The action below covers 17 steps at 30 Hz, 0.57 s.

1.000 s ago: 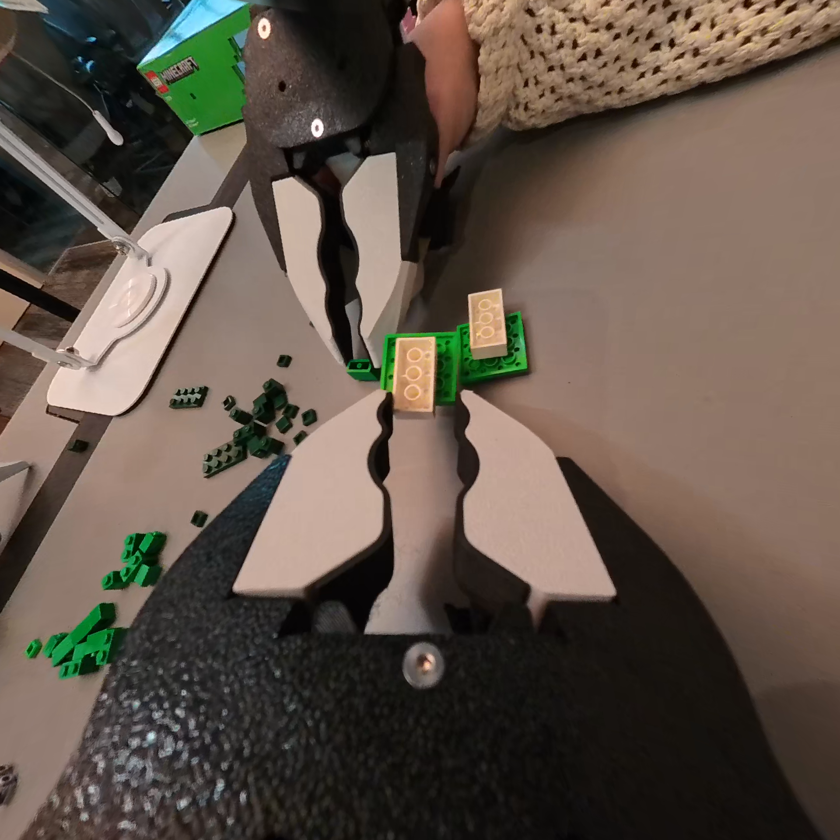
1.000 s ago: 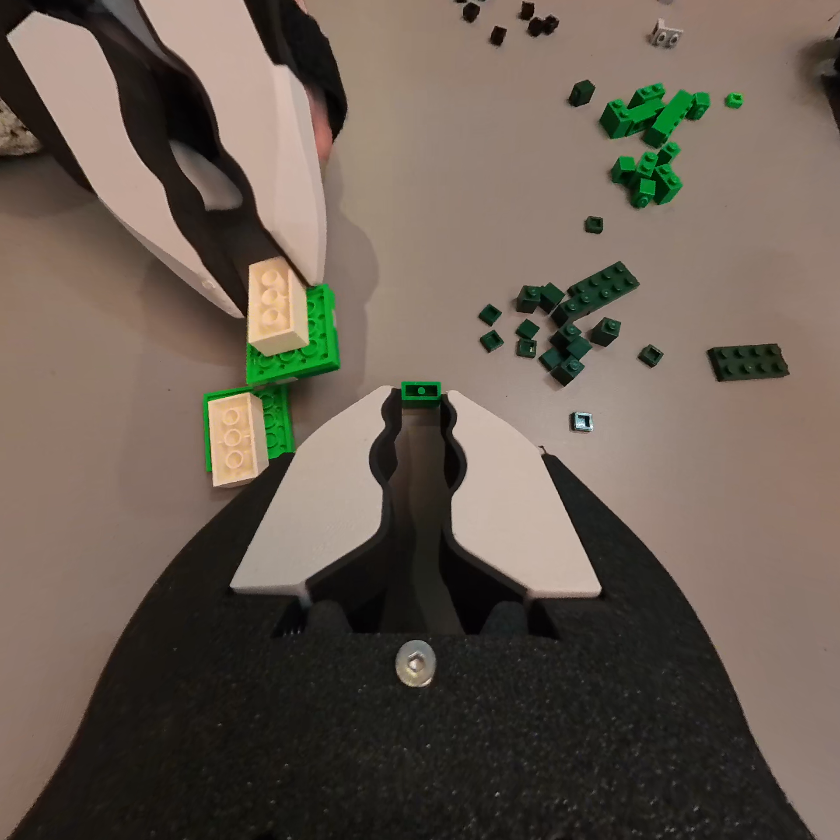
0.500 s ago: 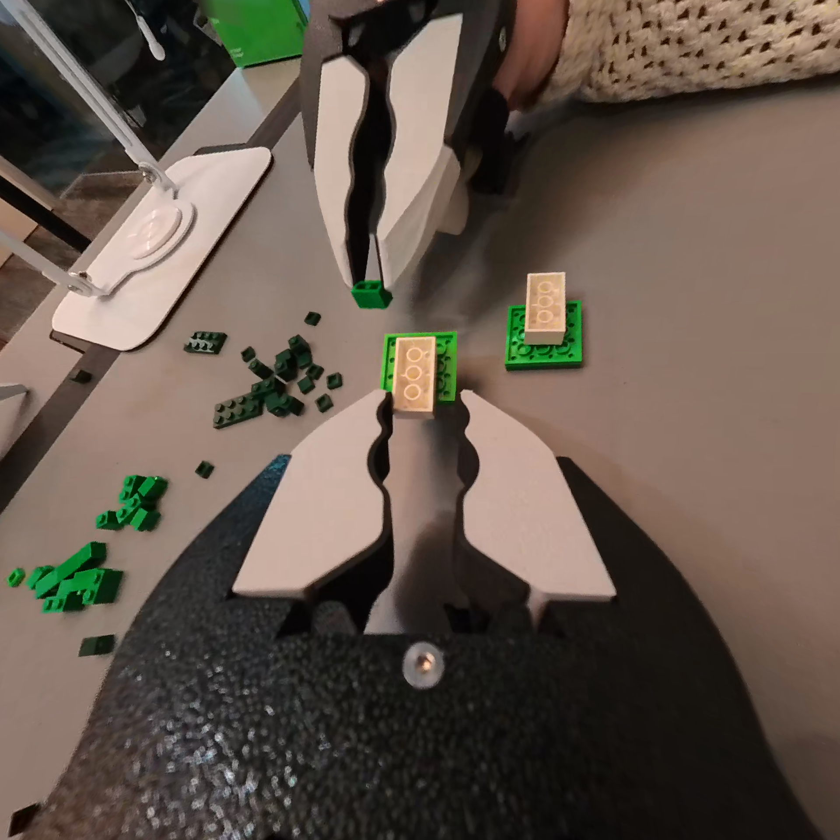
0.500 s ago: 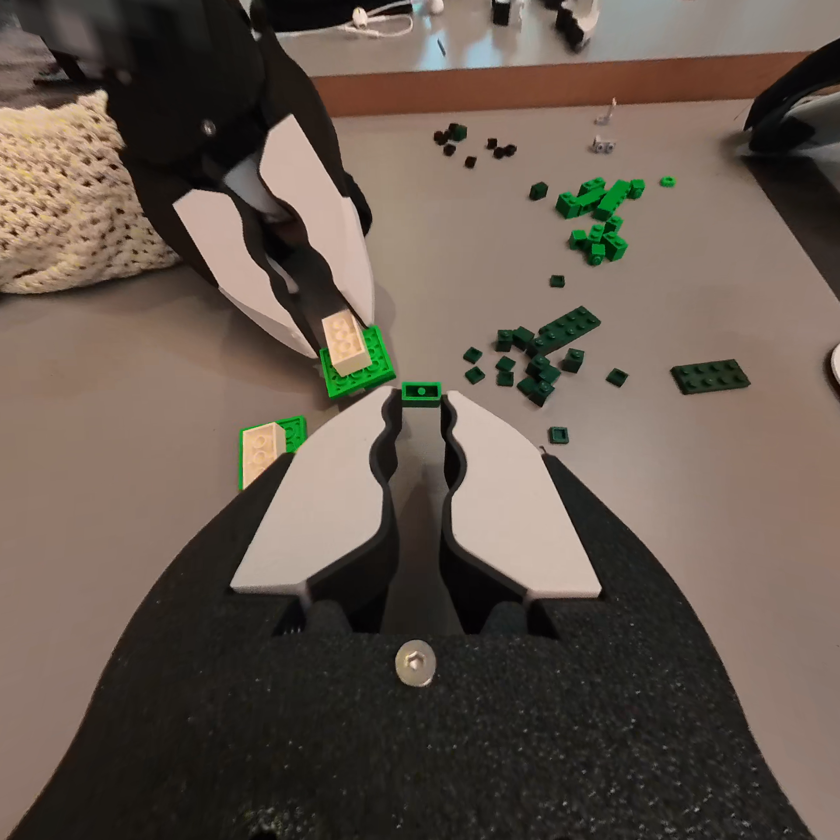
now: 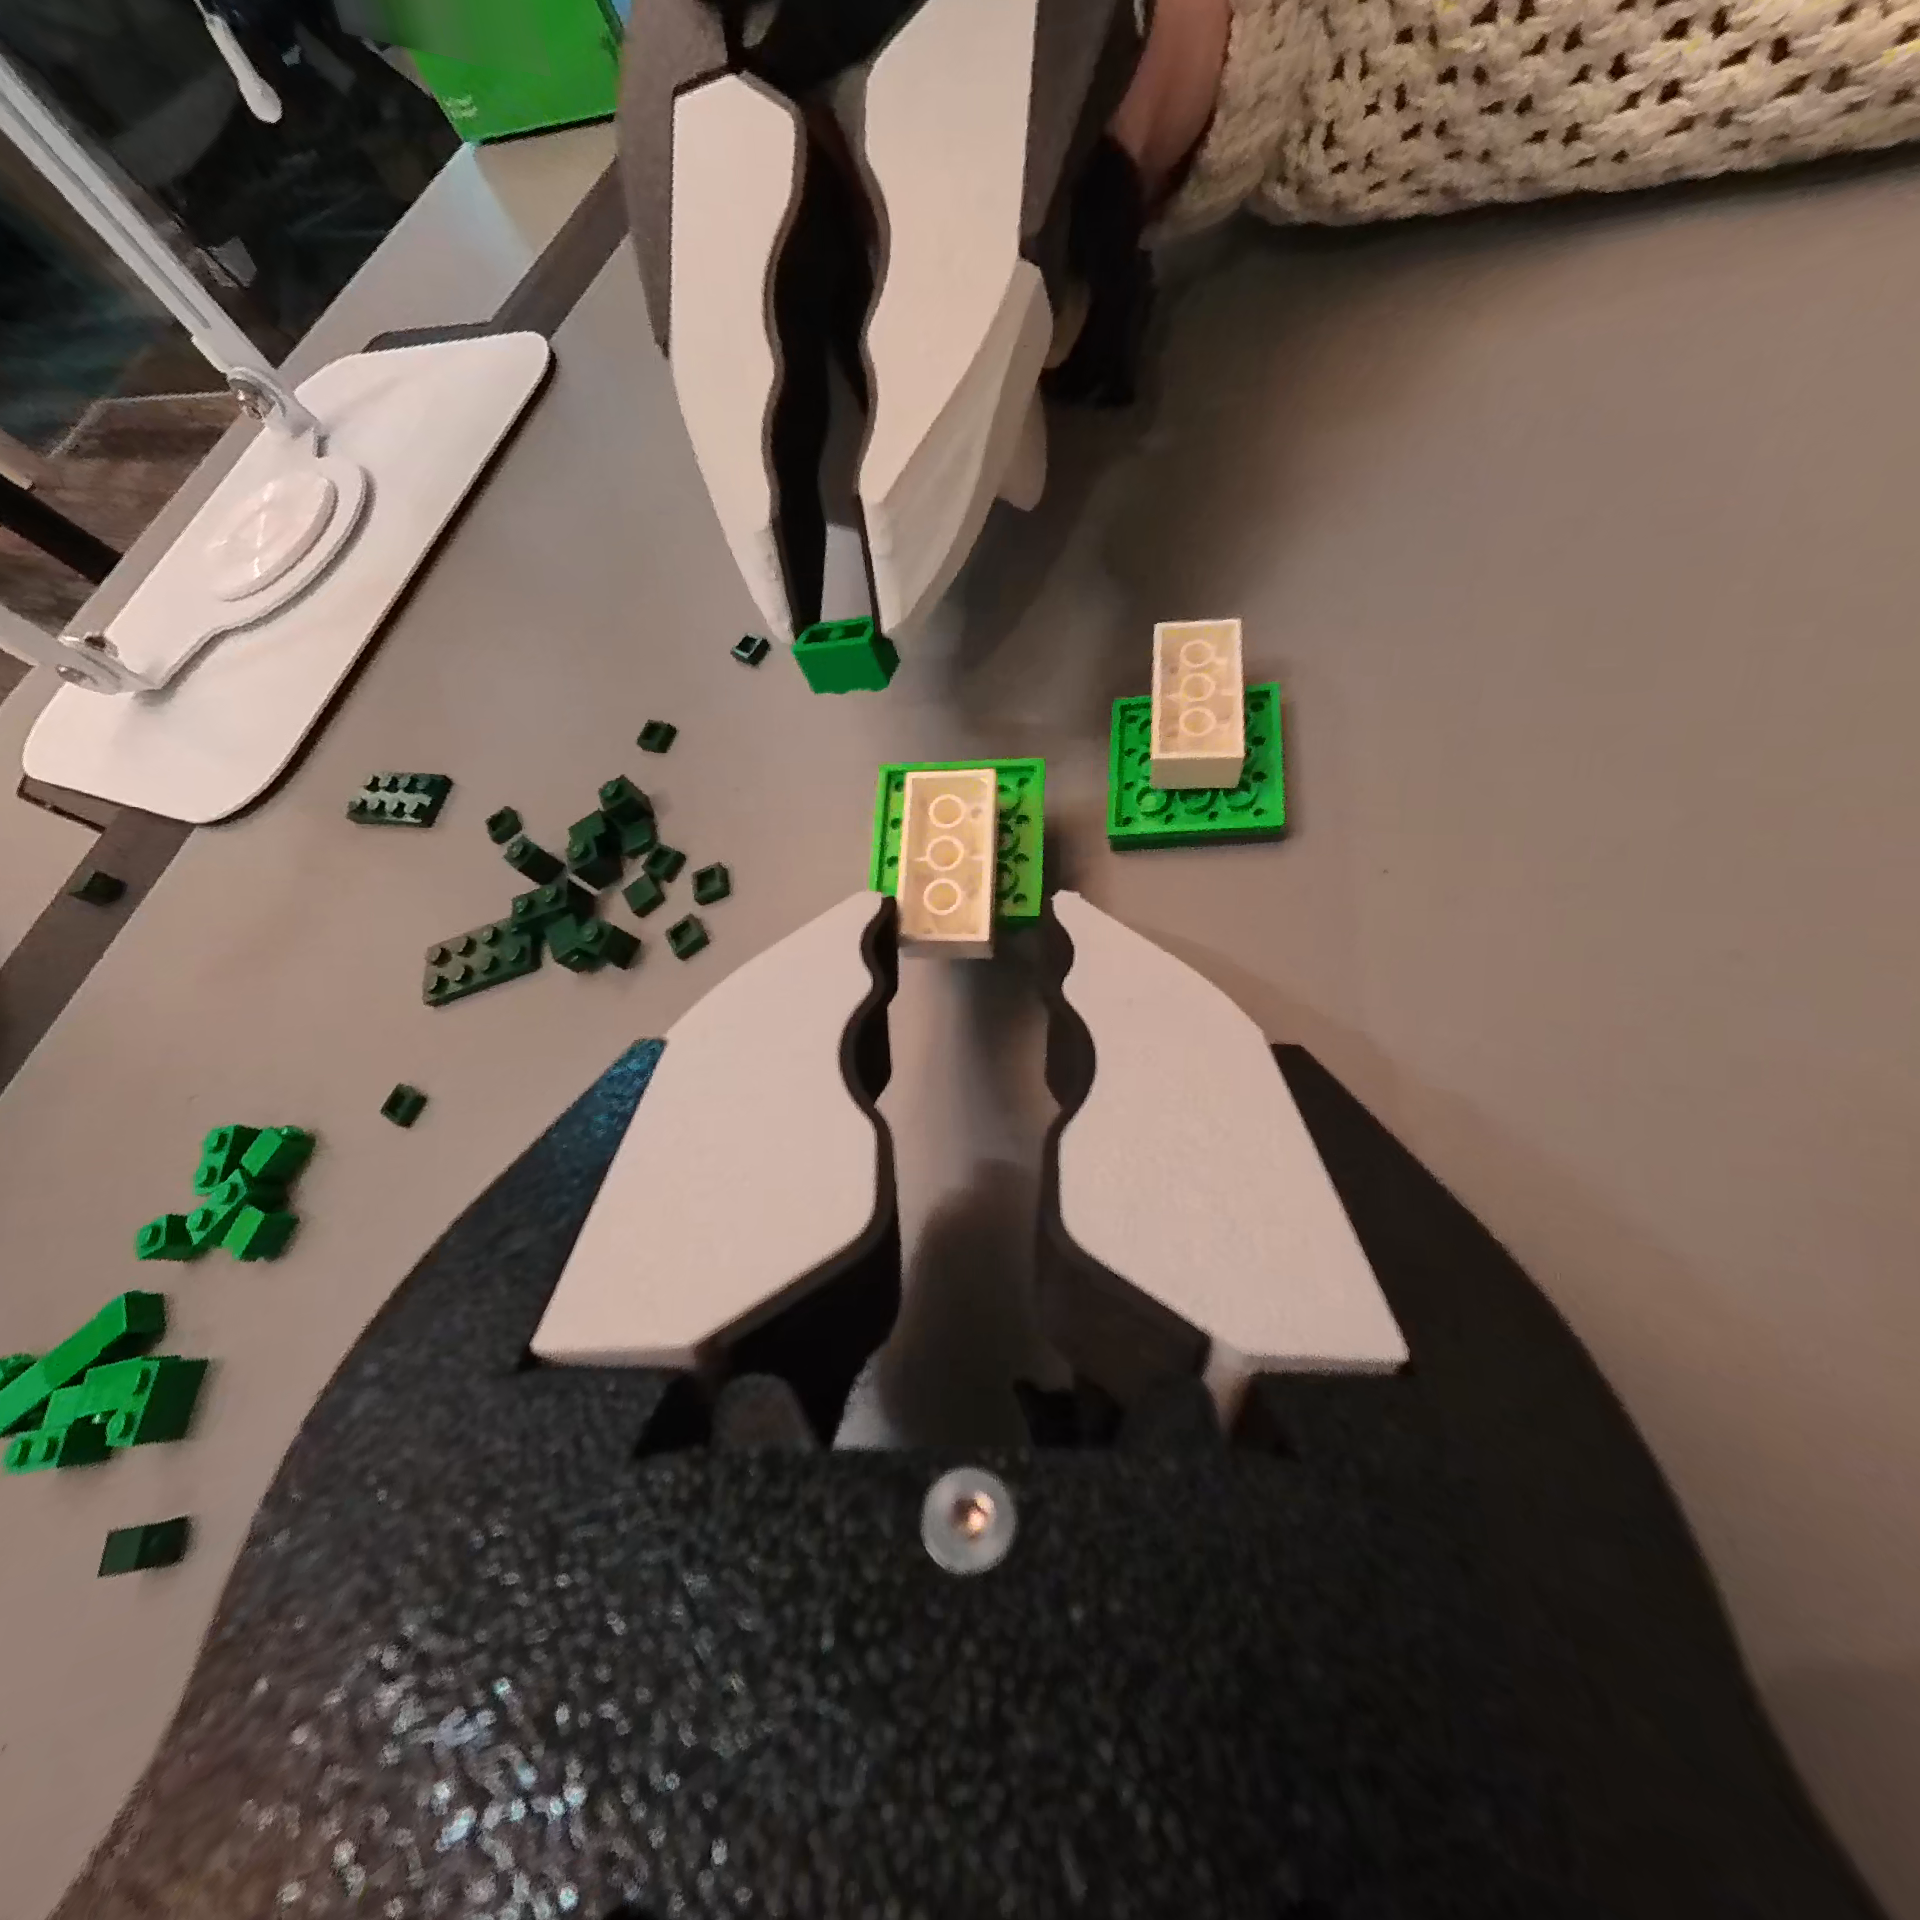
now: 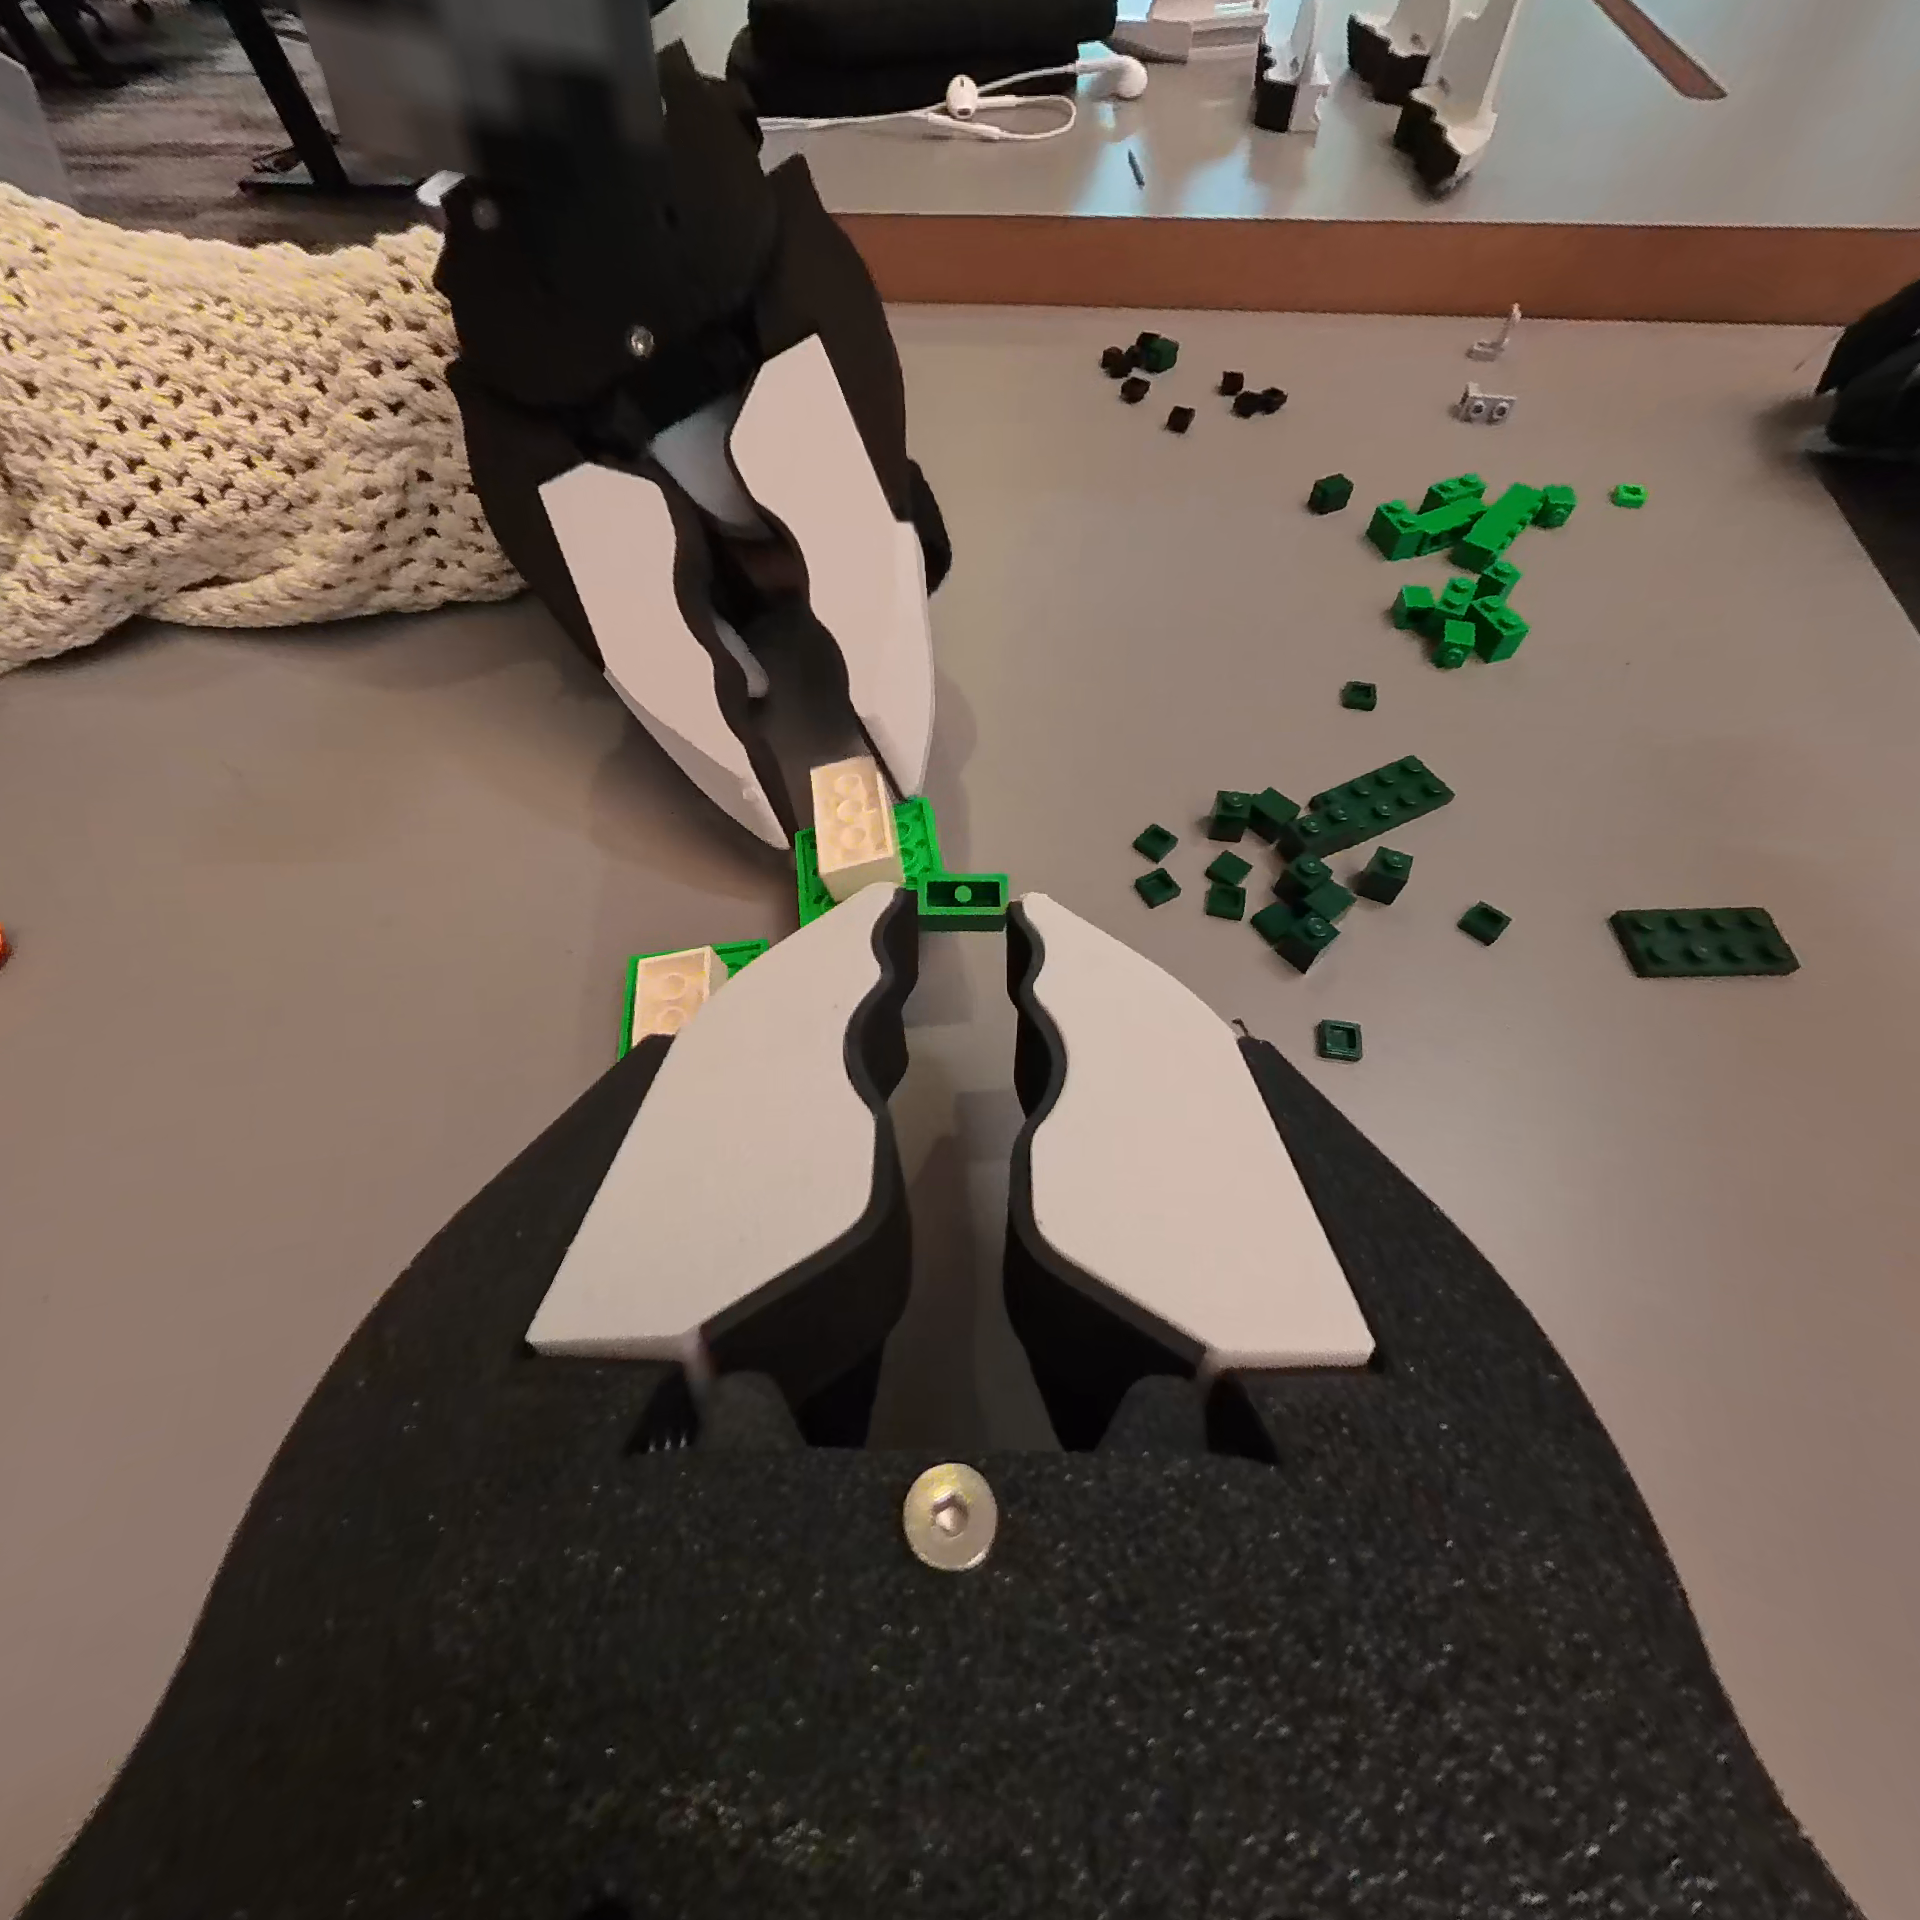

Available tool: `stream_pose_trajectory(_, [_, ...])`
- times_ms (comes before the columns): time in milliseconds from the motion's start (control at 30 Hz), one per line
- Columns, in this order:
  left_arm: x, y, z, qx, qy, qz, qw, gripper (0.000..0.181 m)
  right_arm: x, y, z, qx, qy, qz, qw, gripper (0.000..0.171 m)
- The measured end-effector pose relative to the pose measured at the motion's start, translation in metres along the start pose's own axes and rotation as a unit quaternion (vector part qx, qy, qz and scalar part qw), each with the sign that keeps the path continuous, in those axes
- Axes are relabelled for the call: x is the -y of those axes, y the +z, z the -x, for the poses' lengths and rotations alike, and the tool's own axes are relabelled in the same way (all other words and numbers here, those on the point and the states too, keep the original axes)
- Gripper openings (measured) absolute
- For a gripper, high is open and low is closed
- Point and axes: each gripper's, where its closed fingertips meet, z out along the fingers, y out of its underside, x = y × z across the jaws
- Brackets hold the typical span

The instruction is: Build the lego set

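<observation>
Two grippers | right gripper [image 6: 962, 902] pinches green brick [image 6: 962, 900] | second plate [image 6: 717, 961] half-hidden

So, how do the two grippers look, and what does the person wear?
Both the left gripper and the right gripper have rough black bodies, a silver screw, and pale grey fingers with wavy black inner pads. A cream knitted sleeve shows.

Office-like room: grey desks [image 6: 1351, 1195], earphones [image 6: 997, 99].

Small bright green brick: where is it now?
The small bright green brick sits pinched at the right gripper fingertips, just right of the left-held white-on-green assembly.
</observation>
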Motion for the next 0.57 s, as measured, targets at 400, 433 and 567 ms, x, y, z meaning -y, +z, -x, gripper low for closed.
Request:
stream_pose_trajectory(400, [0.005, -0.001, -0.004, -0.015, 0.0, -0.014, 1.0, 0.025, -0.002, 0.007, 0.019, 0.032, -0.058, 0.017, 0.998, 0.015])
stream_pose_trajectory(433, [0.004, 0.0, -0.005, -0.016, 0.002, -0.012, 1.0, 0.025, -0.002, 0.007, 0.02, 0.031, -0.065, 0.017, 0.997, 0.015])
stream_pose_trajectory(567, [0.005, 0.0, -0.007, -0.021, 0.006, -0.013, 1.0, 0.025, -0.004, 0.01, 0.024, 0.033, -0.085, 0.035, 0.995, 0.016])
